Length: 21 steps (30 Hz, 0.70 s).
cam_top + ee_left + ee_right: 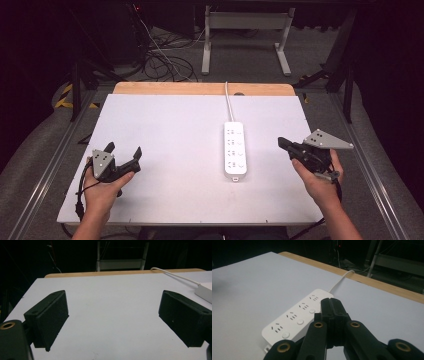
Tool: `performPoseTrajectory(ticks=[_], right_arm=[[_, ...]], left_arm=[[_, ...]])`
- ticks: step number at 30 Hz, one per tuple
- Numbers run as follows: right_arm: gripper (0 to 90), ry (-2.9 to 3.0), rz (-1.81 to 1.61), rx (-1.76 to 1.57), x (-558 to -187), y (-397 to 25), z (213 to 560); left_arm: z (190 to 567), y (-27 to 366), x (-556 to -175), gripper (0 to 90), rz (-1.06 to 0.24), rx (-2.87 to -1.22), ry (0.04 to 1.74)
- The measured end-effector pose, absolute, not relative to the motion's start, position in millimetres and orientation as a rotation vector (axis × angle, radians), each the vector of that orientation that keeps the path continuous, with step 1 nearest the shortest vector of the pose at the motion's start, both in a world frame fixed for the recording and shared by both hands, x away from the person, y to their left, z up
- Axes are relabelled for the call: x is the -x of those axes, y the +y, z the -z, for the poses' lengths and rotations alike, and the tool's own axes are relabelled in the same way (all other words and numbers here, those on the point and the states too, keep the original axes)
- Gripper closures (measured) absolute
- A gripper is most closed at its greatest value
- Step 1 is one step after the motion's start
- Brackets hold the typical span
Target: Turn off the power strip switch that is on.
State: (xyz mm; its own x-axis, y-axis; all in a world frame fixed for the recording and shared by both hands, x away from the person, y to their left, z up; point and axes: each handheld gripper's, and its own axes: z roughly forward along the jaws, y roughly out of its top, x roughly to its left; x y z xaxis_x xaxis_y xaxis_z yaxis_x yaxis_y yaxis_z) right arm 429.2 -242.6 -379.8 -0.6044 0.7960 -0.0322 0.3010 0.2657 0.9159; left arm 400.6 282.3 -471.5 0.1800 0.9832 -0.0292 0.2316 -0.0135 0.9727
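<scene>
**Power strip waits untouched, right of centre**

Power strip [235, 149] lies flat on the white table [165, 150], a little right of the middle, its white cord [229, 102] running away from me over the far wooden edge [200, 88]; its sockets and round buttons face up, and nothing is plugged into any of them.

My right gripper [283, 143] hovers just to the right of the strip, jaws pressed together on nothing and pointing toward its near end; in the right gripper view the strip [297, 316] sits just beyond and left of my closed tips, apart from them. My left gripper [123, 150] hangs well off to the left over bare table, jaws spread wide with only white surface between them; in the left gripper view a corner of the strip [206, 291] peeks in at the right edge.

As I judge it, the work is barely begun; no contact with the strip is made, no button is pressed, and the whole handling of it is left to do.
</scene>
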Motion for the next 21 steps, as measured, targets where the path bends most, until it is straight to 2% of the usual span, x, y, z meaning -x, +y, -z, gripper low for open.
performPoseTrajectory(ticks=[6, 21], right_arm=[[90.0, 2.092, -1.301, -0.993, -444.2, -221.1, 362.0], [90.0, 2.187, -1.232, -1.016, -484.9, -181.5, 360.3]], left_arm=[[471.5, 281.4, -400.5, 9.6, -0.943, -1.464, 1.241], [472.9, 283.3, -400.0, 10.1, -0.947, -1.469, 1.253]])
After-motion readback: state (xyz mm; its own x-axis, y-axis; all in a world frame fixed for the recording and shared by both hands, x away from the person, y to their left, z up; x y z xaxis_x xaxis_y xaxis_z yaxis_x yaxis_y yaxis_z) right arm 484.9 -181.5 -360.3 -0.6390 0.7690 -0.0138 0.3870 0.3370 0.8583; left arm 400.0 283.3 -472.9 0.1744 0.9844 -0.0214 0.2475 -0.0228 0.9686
